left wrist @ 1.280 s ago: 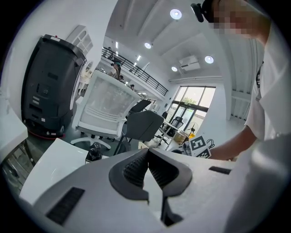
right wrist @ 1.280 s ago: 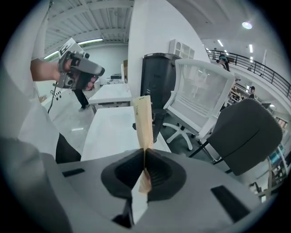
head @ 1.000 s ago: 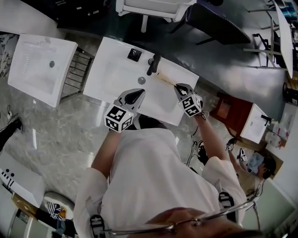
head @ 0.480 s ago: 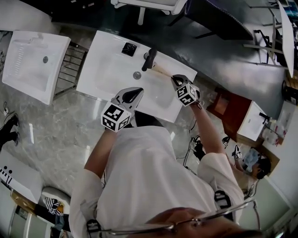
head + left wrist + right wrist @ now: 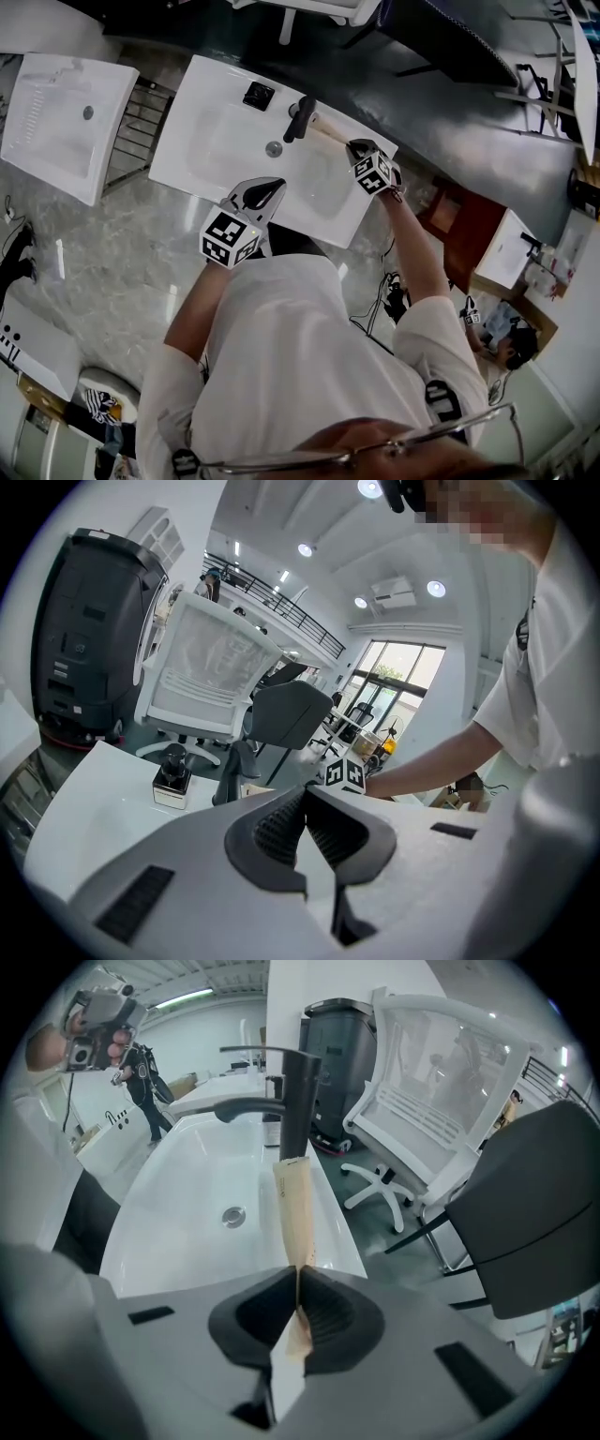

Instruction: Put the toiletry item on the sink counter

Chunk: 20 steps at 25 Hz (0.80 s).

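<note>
Right gripper (image 5: 357,150) pinches a beige toiletry tube (image 5: 328,132) over the sink's back right rim, close to the faucet.

In the right gripper view the right gripper (image 5: 298,1283) has its jaws nearly together, clamped on the flat end of the tube (image 5: 295,1208). The tube stretches away from the pads along the narrow ledge right of the basin, and its far end lies in line with the black faucet (image 5: 295,1101). Whether it touches the faucet or the white sink (image 5: 202,141) cannot be told. The drain (image 5: 233,1215) sits to the tube's left in the bowl. The left gripper (image 5: 305,803) has its jaws closed with nothing between them, and in the head view it hovers at the sink's near edge (image 5: 272,187). A small black-capped bottle (image 5: 258,94) stands on the back ledge, left of the faucet (image 5: 302,117).
</note>
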Each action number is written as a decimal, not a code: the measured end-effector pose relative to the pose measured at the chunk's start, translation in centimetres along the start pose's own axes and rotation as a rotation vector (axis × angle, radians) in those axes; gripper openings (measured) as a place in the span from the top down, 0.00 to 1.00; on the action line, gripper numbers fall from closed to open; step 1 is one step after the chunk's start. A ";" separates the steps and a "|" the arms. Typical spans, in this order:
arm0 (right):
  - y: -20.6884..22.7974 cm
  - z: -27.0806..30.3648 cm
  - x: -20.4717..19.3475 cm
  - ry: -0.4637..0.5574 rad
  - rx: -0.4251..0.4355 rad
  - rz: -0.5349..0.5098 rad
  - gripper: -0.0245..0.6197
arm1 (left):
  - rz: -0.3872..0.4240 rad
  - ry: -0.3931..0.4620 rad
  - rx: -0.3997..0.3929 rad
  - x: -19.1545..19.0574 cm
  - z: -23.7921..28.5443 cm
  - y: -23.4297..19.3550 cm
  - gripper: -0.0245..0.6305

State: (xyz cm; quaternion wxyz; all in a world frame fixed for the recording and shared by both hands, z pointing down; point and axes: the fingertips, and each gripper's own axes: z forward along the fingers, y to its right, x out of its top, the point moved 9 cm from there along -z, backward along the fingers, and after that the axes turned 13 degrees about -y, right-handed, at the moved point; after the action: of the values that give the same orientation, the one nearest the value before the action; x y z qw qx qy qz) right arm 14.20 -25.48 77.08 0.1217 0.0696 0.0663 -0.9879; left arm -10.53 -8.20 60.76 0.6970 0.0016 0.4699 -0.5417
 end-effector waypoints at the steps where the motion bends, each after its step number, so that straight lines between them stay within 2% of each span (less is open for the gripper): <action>1: 0.2 0.4 -0.1 -0.007 0.003 0.004 0.93 | -0.003 -0.005 0.001 -0.2 0.1 0.0 0.96; 9: 0.5 2.8 -0.4 -0.045 0.017 0.007 0.93 | -0.026 -0.020 0.001 -1.3 0.5 0.5 0.96; 20: 0.8 3.8 -0.6 -0.070 -0.034 -0.001 0.90 | -0.040 -0.032 0.007 -2.5 0.3 0.8 0.96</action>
State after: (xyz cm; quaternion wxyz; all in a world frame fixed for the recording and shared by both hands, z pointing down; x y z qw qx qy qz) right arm 14.50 -26.67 80.84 0.1248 0.0330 0.0790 -0.9885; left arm -9.69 -6.14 62.12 0.6933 -0.0142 0.4569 -0.5571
